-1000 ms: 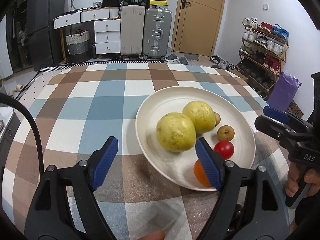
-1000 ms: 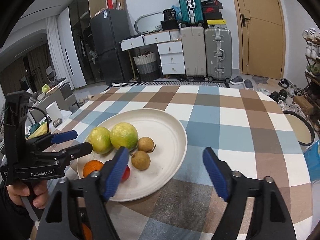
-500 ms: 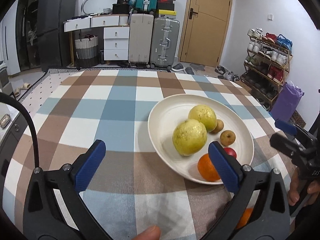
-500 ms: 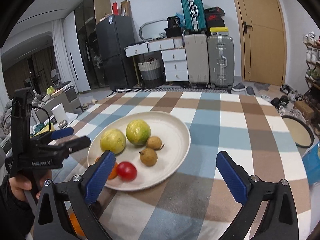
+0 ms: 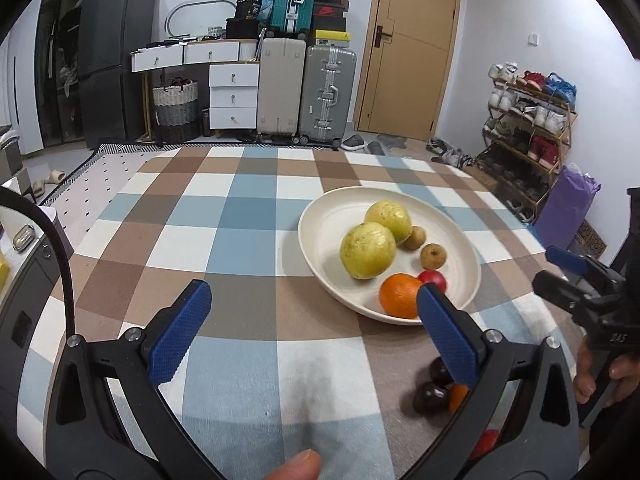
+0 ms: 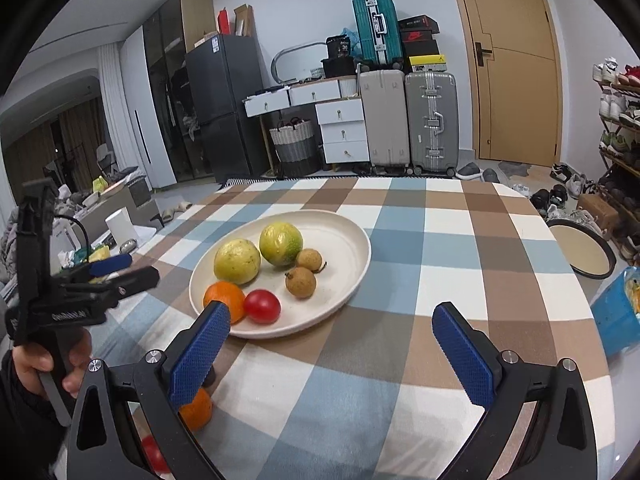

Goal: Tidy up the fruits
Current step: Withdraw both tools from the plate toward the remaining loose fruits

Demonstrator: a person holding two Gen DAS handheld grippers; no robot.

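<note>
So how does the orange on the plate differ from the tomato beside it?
The orange is orange and larger; the tomato is red, glossy and smaller. The orange sits at the plate's near rim, partly hidden by a fingertip in both views; the tomato is hidden only partly in the left view. Both are round.

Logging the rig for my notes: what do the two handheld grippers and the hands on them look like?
Both are black plastic frames with silver screws and blue textured pads on the fingers. The left gripper has white "GenRobot.AI" lettering on its side and a black cable looping off it. The right gripper shows white lettering ending "DAS". Bare fingers wrap each handle; a dark sleeve covers the left wrist.
</note>
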